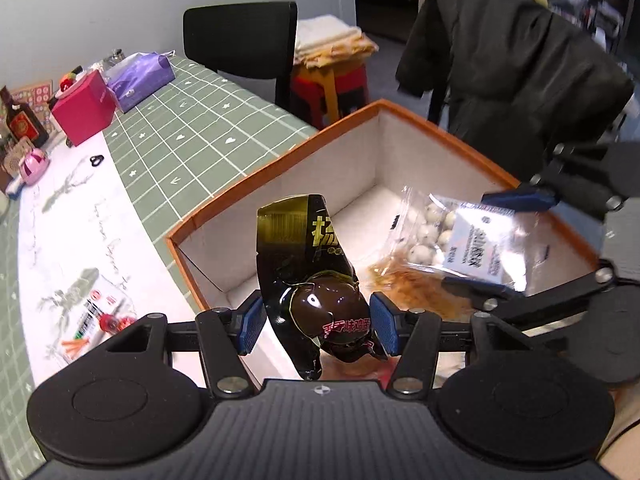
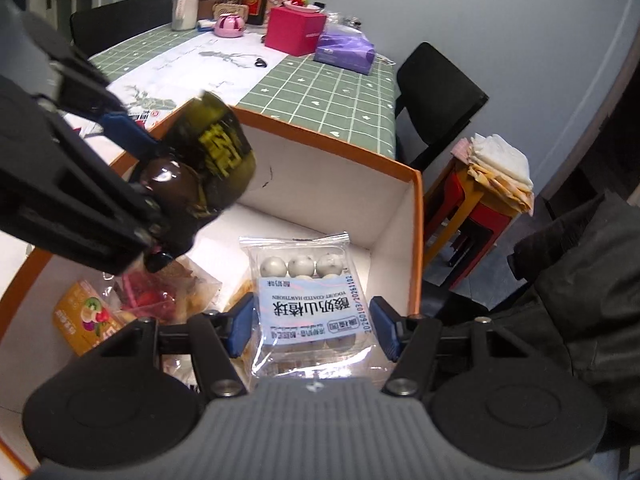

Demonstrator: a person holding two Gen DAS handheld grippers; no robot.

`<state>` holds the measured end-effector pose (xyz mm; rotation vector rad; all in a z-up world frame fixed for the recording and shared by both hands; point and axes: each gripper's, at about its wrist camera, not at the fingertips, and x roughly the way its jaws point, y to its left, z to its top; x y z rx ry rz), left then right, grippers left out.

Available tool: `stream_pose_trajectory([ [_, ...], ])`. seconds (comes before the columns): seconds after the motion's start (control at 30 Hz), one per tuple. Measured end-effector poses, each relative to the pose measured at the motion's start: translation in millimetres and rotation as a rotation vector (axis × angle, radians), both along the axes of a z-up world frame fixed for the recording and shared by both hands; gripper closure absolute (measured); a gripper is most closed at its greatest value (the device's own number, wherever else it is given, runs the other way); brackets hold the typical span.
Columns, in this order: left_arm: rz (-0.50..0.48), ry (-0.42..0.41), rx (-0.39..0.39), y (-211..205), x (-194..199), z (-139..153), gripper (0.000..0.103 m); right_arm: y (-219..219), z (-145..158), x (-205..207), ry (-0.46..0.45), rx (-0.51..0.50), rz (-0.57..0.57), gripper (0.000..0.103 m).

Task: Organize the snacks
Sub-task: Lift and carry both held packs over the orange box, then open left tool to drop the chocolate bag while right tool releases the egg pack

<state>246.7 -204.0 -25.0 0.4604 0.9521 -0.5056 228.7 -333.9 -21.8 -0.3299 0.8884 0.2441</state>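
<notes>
Green-checked counter (image 1: 188, 136) runs behind an orange-rimmed box (image 1: 280, 160). Over the box, left tongs (image 1: 318, 320) grip a dark egg packet (image 1: 316, 280); right tongs (image 2: 312, 326) clamp a clear hawthorn-ball pack (image 2: 308, 304) above other snacks.

I count one orange-rimmed box (image 2: 416, 240), and two snack packs in my grippers: one dark egg packet (image 1: 320, 280) and one clear pack of hawthorn balls (image 2: 308, 304). Behind are two black chairs (image 2: 436, 92), one pink box (image 2: 296, 30) and one purple tissue pack (image 2: 346, 52).

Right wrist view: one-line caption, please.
Right gripper holds a yogurt hawthorn ball pack over the orange-rimmed box.
</notes>
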Motion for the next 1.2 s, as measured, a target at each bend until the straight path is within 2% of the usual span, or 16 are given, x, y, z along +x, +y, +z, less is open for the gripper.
stream_pose_trajectory([
  [0.2,-0.01,0.015,0.107,-8,13,-18,0.038,5,-12,17,0.052,-0.022,0.062,0.043],
  [0.3,-0.028,-0.008,0.168,-11,15,-24,0.038,5,-19,25,0.077,-0.023,0.074,0.043],
  [0.43,-0.052,-0.038,0.211,-15,15,-28,0.037,10,-22,29,0.083,-0.038,0.099,0.043],
  [0.53,-0.062,-0.003,0.165,-12,18,-27,0.032,12,-25,33,0.083,-0.057,0.101,0.043],
  [0.67,-0.067,-0.015,0.136,-7,16,-23,0.031,15,-26,37,0.084,-0.061,0.098,0.043],
  [0.93,-0.035,0.004,0.018,14,9,9,0.03,28,-28,46,0.098,-0.054,0.097,0.043],
  [1.1,-0.024,0.003,0.003,19,2,20,0.029,30,-29,53,0.104,-0.033,0.066,0.04],
  [1.2,-0.011,0.016,-0.011,24,-4,26,0.029,30,-25,53,0.104,-0.024,0.039,0.034],
])
